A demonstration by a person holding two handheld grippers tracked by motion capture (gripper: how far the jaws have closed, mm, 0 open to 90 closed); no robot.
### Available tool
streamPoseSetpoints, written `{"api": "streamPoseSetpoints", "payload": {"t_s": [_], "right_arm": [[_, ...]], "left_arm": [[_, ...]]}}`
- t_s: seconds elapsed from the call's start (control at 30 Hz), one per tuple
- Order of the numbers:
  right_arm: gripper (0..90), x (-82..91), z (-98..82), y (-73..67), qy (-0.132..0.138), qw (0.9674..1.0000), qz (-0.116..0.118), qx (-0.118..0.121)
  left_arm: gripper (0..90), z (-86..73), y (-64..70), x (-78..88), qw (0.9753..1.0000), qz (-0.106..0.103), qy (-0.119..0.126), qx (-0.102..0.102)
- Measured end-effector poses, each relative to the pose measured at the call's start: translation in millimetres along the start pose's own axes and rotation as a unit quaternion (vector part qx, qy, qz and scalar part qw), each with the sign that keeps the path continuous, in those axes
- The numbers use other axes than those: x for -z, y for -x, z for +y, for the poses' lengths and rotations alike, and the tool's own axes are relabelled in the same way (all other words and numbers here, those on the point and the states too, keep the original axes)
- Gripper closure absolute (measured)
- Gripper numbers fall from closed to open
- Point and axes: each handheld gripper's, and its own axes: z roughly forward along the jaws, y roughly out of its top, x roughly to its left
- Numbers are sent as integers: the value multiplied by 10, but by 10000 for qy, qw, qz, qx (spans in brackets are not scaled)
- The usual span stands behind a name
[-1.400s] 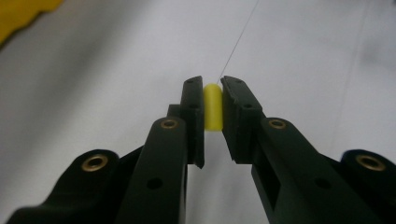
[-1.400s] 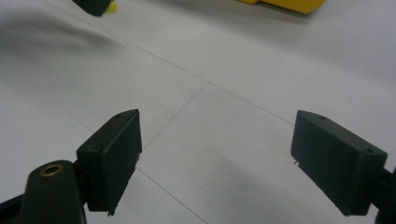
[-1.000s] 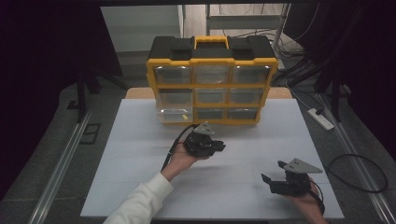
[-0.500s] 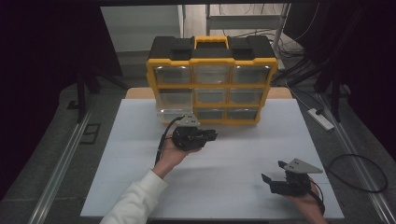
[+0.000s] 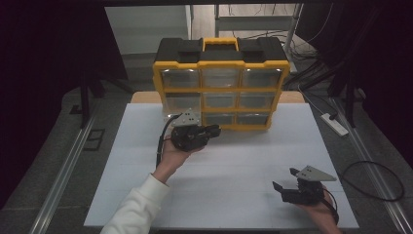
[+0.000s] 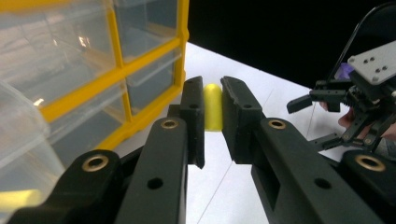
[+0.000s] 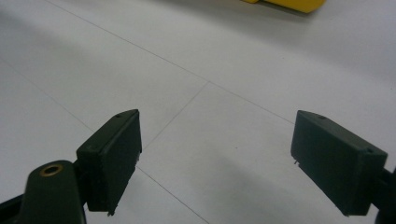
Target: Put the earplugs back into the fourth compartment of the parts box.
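A white table (image 5: 234,161) takes up most of the high view, and at its far edge stands a yellow-and-black drawer organizer (image 5: 221,83) with a carrying handle on top and three rows of clear drawers facing the person. In front of the organizer's lower left drawers, a white-sleeved left arm reaches in from the bottom and holds the left gripper (image 5: 214,130) above the table, its jaws turned toward the right, just beside the cabinet's bottom row. From this height the jaws look nearly together and nothing can be made out between them. The left gripper view supplies what the overhead camera lacks: the two black jaws are closed on a small yellow rounded piece (image 6: 213,106), pinched on both sides with its domed end sticking out past the tips, and the clear drawers (image 6: 79,70) with their yellow frame pass close on the left. That same view catches the other gripper farther off at the right edge. In the high view the right gripper (image 5: 285,179) sits near the table's front right corner, held low in the person's hand, well apart from the organizer. The right gripper view shows its jaws spread wide with bare white tabletop between them and a sliver of the yellow base (image 7: 289,3) at the top.
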Motion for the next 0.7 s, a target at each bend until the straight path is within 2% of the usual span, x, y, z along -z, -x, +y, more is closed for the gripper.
{"api": "streamPoseSetpoints", "payload": {"t_s": [0.47,0.7], "right_arm": [[171,4,5,0,28,10000,7,-14],[170,13,11,-7,52,10000,6,-57]], "left_arm": [[790,352,-146,239,9988,415,206,-142],[791,460,-260,316,9978,604,240,-95]]}}
